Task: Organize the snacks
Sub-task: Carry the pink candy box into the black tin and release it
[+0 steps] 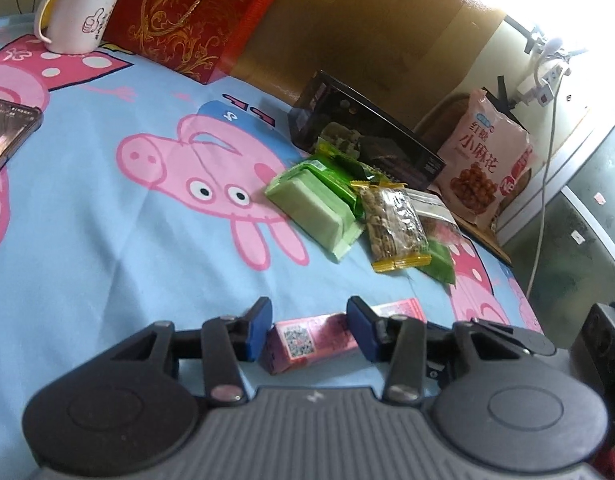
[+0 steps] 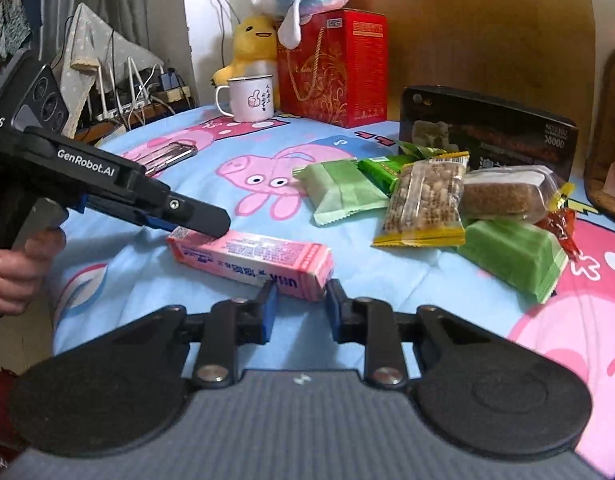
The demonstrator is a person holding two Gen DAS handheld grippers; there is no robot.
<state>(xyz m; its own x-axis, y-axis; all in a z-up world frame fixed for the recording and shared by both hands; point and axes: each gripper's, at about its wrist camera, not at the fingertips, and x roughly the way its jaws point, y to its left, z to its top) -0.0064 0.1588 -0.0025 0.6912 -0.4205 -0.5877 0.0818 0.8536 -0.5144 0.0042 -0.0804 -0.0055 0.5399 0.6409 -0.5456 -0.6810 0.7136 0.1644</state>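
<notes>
Left gripper clamps one end of the pink box. Right gripper stands part-open around the other end; contact cannot be determined.

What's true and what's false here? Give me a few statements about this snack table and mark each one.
1. The white mug stands upright beside the red gift box. True.
2. The pink box stands on end. False: it lies flat on the tablecloth.
3. The peanut bar is inside the black box. False: it lies on the tablecloth in front of it.
4. The left tongs and right tongs are at opposite ends of the pink box. True.
</notes>
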